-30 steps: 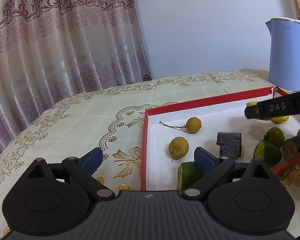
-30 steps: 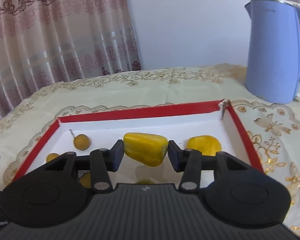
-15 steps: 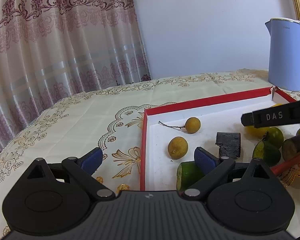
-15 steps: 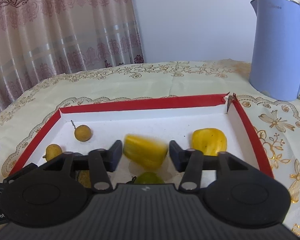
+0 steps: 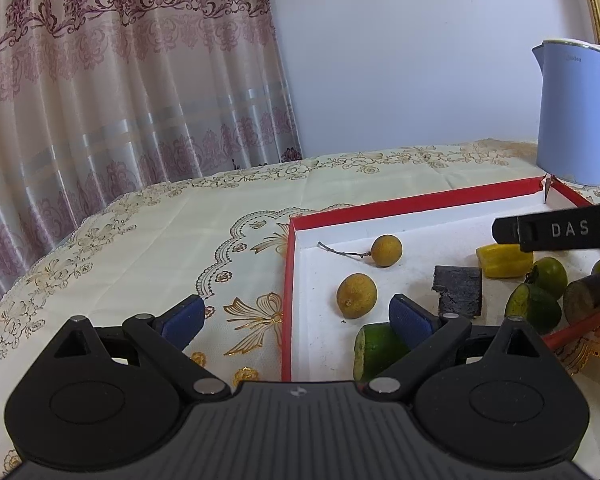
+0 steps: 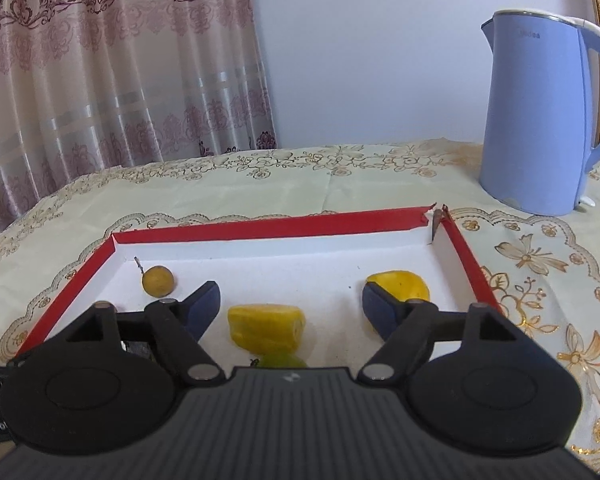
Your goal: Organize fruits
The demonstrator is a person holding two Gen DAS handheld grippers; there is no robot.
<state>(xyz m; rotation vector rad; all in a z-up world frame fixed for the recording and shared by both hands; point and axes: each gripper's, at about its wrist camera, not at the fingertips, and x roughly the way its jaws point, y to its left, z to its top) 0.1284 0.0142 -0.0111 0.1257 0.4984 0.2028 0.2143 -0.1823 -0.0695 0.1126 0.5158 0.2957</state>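
right gripper (image 6: 291, 304): jaws opening, no longer on yellow fruit chunk (image 6: 266, 327) | chunk now lies free in red-rimmed tray (image 6: 268, 224) beside second yellow piece (image 6: 400, 283) | placement done | left gripper (image 5: 296, 318): wide, empty

Tray (image 6: 260, 226) is set on the table (image 6: 228, 196); kettle (image 6: 540, 116) is placed beyond its far right corner; stemmed fruit (image 6: 159, 280) is found near its far left corner.

left gripper (image 5: 296, 318): jaws wide apart, nothing between pads, tilted down | right gripper (image 6: 291, 306): jaws opening, pads touching nothing, tilted down
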